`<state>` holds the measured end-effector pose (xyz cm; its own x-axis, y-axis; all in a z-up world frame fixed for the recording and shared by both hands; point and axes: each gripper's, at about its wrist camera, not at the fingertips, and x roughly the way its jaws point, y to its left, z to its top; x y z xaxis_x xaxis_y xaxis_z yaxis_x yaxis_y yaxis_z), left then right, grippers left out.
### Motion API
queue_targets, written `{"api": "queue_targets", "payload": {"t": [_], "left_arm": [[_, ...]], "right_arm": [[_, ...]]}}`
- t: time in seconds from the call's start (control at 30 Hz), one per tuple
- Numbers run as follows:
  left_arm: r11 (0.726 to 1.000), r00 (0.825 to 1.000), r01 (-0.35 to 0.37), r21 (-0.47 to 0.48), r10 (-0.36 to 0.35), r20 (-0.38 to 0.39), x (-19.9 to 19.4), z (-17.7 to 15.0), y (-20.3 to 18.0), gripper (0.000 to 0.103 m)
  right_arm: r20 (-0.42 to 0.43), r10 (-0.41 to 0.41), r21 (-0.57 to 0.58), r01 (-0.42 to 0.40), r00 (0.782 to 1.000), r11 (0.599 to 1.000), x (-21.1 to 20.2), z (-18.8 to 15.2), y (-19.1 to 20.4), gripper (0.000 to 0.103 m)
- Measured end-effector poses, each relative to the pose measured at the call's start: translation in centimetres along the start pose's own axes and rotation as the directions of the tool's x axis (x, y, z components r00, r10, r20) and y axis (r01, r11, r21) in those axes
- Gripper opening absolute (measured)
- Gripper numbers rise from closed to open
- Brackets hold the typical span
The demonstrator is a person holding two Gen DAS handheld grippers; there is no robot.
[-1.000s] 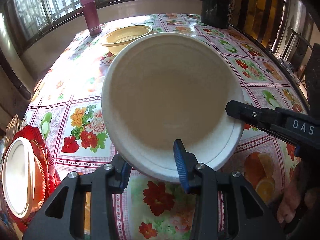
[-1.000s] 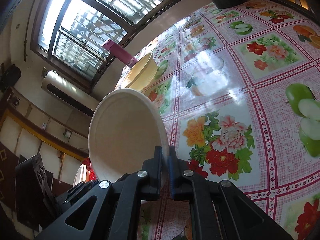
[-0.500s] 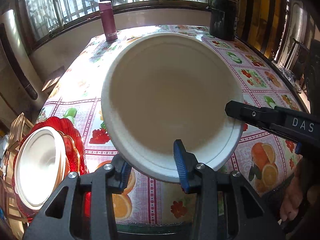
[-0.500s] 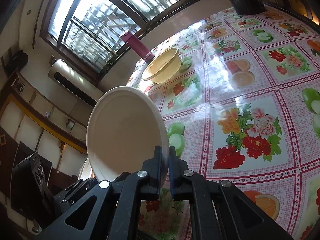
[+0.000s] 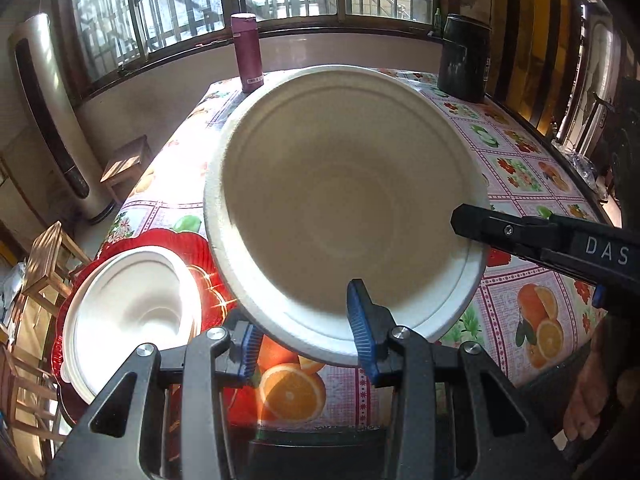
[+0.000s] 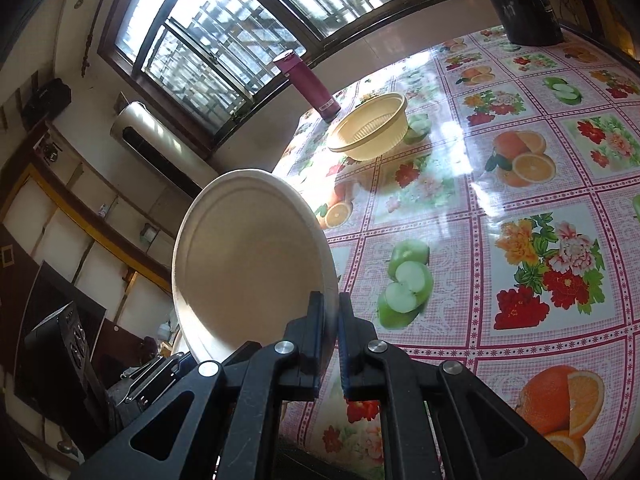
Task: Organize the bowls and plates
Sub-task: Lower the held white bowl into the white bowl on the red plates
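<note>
Above glossy floral oilcloth (image 6: 500, 184), round matte pulp bowl (image 5: 344, 208), both grippers' fingers (image 6: 316, 320) clamping its rim

A table (image 6: 520, 184) carries an oilcloth printed with squares of fruit and flowers. A maroon bottle (image 5: 247, 53) stands upright at the far edge, near the window (image 5: 168, 8). A dark cylindrical container (image 5: 464, 63) stands at the far right corner, well apart from the bottle. A tall white floor-standing air conditioner (image 5: 50, 120) stands against the wall left of the table. A small wooden stool (image 5: 124, 164) sits on the floor between the air conditioner and the table.
</note>
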<state>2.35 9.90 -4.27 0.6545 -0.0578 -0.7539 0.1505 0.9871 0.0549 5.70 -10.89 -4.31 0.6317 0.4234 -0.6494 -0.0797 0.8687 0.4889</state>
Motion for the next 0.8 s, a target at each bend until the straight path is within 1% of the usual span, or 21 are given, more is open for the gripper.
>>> {"api": "queue_targets", "payload": {"t": [0.5, 0.8], "left_arm": [[0.998, 0.998, -0.05, -0.031, 0.051, 0.032, -1.4, -0.7, 2.9, 0.038], [0.993, 0.993, -0.103, -0.063, 0.106, 0.047, -2.1, -1.1, 5.0, 0.038]], "right_arm": [[-0.017, 0.05, -0.034, -0.051, 0.999, 0.998, 1.6, -0.4, 3.4, 0.007], [-0.051, 0.093, -0.048, -0.095, 0.994, 0.994, 3.1, -0.9, 5.5, 0.008]]}}
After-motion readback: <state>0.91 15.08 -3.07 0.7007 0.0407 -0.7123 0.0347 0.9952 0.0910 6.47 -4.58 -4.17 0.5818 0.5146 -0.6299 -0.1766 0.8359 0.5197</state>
